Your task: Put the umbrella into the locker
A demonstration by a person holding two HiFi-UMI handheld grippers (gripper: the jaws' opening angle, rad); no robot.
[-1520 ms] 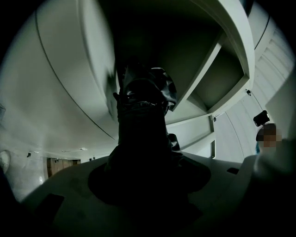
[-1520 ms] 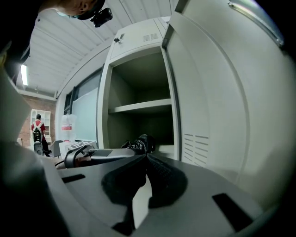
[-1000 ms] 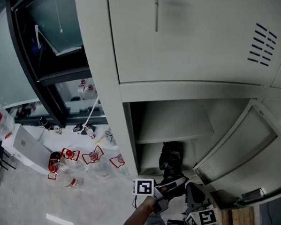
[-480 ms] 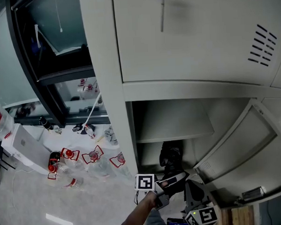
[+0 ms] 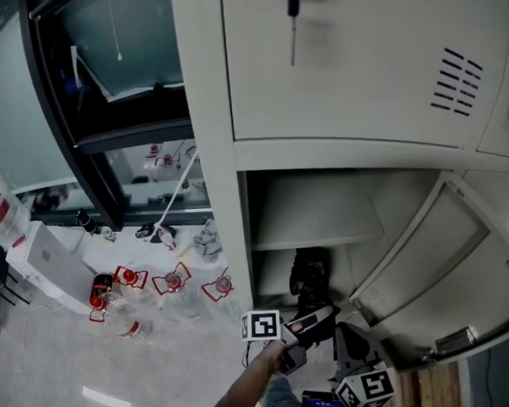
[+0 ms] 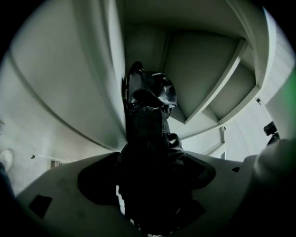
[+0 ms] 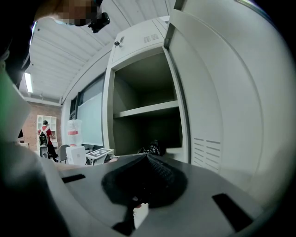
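Note:
The grey locker (image 5: 214, 158) has its lower compartment open, the door (image 5: 445, 265) swung out to the right. A black folded umbrella (image 5: 309, 276) stands upright inside, below the shelf (image 5: 315, 225). My left gripper (image 5: 310, 323) is shut on the umbrella's lower end; in the left gripper view the umbrella (image 6: 148, 115) runs from the left gripper (image 6: 148, 185) up into the locker. My right gripper (image 5: 354, 350) hovers just right of it, low in front of the opening. In the right gripper view the right gripper (image 7: 145, 173) is shut with nothing in it, and the umbrella (image 7: 150, 149) shows beyond.
Several clear bottles with red labels (image 5: 169, 284) lie on the pale floor left of the locker, next to a white box (image 5: 49, 260). A black window frame (image 5: 106, 138) stands behind them. The upper locker door (image 5: 349, 57) is closed. A water dispenser (image 7: 74, 139) stands far left.
The head view has shifted, so the locker sits further right in the picture. My left gripper still holds the umbrella in the lower compartment; both grippers have barely moved.

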